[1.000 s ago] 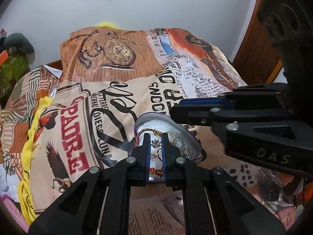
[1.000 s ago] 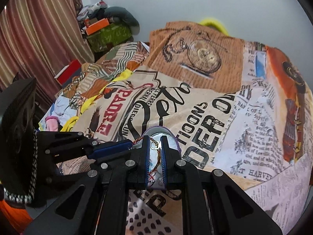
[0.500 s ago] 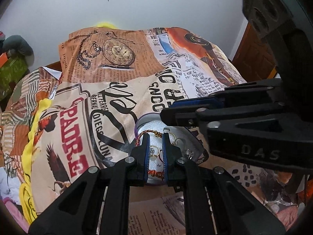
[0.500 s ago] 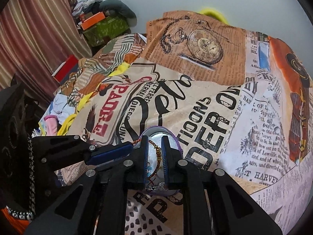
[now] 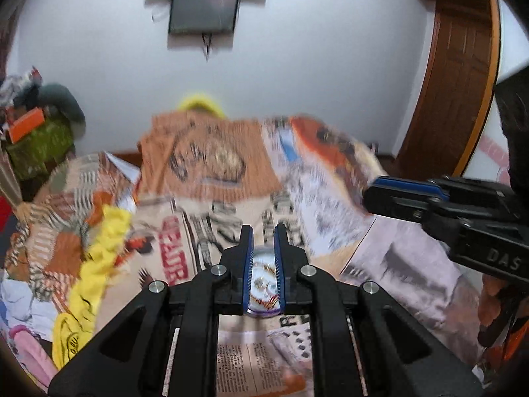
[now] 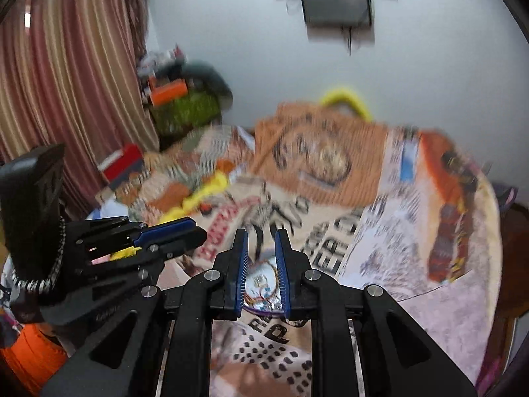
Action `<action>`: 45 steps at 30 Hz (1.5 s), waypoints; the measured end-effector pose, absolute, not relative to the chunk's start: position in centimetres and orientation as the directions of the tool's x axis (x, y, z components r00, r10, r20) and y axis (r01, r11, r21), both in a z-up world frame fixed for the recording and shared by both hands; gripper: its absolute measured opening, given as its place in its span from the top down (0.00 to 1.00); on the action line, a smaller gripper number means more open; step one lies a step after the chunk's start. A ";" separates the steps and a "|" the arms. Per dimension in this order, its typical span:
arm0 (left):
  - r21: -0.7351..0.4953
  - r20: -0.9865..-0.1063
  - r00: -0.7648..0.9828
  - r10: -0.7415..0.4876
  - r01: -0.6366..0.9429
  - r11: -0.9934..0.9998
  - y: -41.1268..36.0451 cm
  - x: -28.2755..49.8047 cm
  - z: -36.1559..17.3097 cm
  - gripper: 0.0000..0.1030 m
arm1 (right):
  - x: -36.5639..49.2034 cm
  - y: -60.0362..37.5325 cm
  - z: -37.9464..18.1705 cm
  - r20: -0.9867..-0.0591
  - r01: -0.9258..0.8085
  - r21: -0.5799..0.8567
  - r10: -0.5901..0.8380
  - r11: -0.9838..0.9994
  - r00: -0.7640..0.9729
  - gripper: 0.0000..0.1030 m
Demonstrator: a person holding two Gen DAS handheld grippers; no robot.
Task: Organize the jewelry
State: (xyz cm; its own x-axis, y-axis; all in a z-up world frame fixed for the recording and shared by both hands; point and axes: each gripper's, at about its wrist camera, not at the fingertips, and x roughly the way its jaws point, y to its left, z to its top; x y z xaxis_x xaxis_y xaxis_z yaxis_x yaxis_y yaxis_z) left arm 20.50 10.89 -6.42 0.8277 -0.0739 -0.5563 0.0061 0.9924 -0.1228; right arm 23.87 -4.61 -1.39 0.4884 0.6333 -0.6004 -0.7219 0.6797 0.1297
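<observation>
Jewelry (image 5: 264,284) sits in a small round purple-rimmed dish (image 5: 263,312) on the newspaper-print bedspread (image 5: 330,205), and we see it framed in the gap of each tool, though motion blur smears most of the detail. We've got the left gripper (image 5: 263,231) and the right gripper (image 6: 261,235) both held up over the dish with their blue-padded fingers (image 6: 243,261) slightly apart and nothing pinched between them. From the right wrist camera we can just make out a reddish cord bracelet (image 6: 264,292) curled among pale trinkets in the dish.
</observation>
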 end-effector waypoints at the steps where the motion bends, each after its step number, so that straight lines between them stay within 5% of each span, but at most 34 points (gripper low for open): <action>1: -0.124 -0.526 0.848 -0.070 0.005 0.992 10.8 19.4 -5.2 0.90 | 22.5 -5.2 -0.1 -0.562 -0.725 0.116 0.646 0.679 0.516 0.86; 5: -0.117 -0.381 0.923 -0.055 0.010 0.993 9.9 14.3 -0.4 0.88 | 17.2 -7.6 4.0 -0.405 -0.717 0.047 0.670 0.695 0.623 0.86; 10: -0.061 -0.177 0.984 -0.002 -0.009 0.998 8.0 7.0 3.4 0.59 | 11.1 -10.1 6.9 -0.230 -0.684 0.005 0.667 0.729 0.709 0.83; 12: -0.038 -0.123 0.992 0.023 -0.028 0.999 7.2 4.8 4.0 0.53 | 9.4 -10.8 7.3 -0.188 -0.667 0.004 0.656 0.745 0.731 0.74; 14: -0.022 -0.092 0.995 0.041 -0.043 0.999 6.5 3.1 4.2 0.44 | 8.0 -11.4 7.4 -0.148 -0.645 0.009 0.639 0.764 0.755 0.51; 19: -0.018 -0.063 0.994 0.085 -0.087 0.996 5.7 0.8 3.8 0.08 | 5.7 -11.7 7.0 -0.081 -0.566 -0.018 0.563 0.824 0.822 0.18; 23: -0.027 -0.067 0.992 0.106 -0.108 0.994 5.8 -0.1 3.7 0.05 | 5.4 -11.5 6.8 -0.069 -0.527 -0.020 0.525 0.850 0.848 0.03; 45: -0.076 -0.109 0.990 0.092 -0.100 0.992 6.2 -0.3 2.8 0.04 | 3.4 -13.4 5.7 -0.093 -0.511 -0.012 0.508 0.860 0.857 0.02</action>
State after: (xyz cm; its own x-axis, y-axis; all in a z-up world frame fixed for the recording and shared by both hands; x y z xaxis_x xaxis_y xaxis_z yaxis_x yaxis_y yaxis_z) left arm -0.27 6.15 2.77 0.9898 0.0919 -0.1089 -0.1005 0.9920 -0.0761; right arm 3.41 -13.39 5.73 0.8566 0.5075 -0.0932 -0.5107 0.8597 -0.0124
